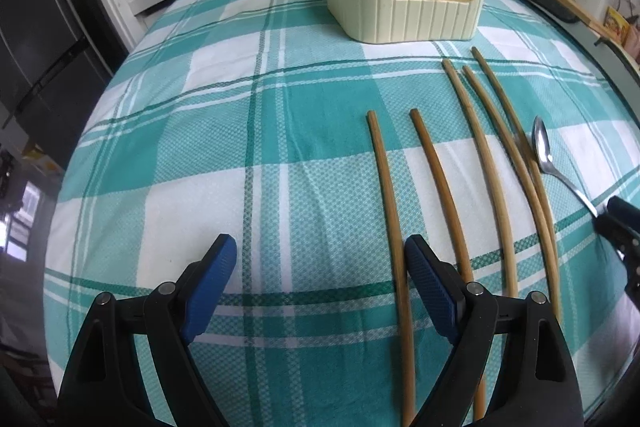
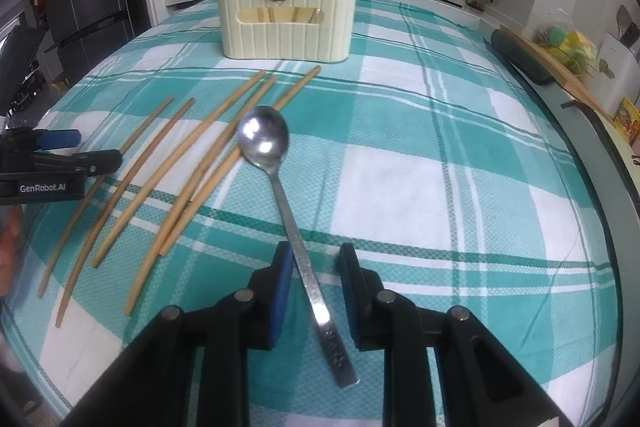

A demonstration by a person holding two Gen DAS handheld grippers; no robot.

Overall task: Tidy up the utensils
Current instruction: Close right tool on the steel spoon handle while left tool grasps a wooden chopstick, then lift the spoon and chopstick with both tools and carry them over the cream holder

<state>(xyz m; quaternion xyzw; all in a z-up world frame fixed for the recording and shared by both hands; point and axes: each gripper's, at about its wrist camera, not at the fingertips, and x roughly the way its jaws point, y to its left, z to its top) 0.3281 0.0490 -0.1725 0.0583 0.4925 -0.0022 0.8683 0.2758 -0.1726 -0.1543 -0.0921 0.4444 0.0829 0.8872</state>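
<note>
Spoon (image 2: 280,187) looks stiff, slick, light — right gripper (image 2: 312,267), jaws narrowly apart, straddles its handle; left gripper (image 1: 320,259) gapes wide.

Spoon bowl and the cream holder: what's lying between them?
In the right wrist view, chopstick tips cross between the spoon and holder; otherwise only checked cloth.
</note>
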